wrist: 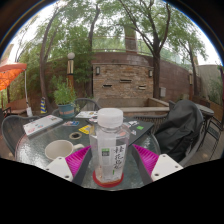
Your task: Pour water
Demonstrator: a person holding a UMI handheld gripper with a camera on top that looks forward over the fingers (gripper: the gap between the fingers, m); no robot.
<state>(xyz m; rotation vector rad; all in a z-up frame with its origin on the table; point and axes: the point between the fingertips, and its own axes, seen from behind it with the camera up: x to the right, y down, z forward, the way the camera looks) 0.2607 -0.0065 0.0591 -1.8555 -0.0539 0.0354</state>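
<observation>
A clear plastic water bottle (109, 148) with a white cap and a label of dark characters stands upright on a round glass table (30, 150). A red ring (108, 181) shows around its foot. My gripper (108, 166) is open. The bottle stands between the pink pads (62, 166), with a gap on each side. A white cup (58, 150) sits on the table just left of the bottle, beyond the left finger.
A flat white book or paper (42, 125) lies at the table's far left, with small items behind the bottle. A black bag (180, 125) rests on a chair to the right. Beyond are a potted plant (65, 96), a brick wall (125, 75) and trees.
</observation>
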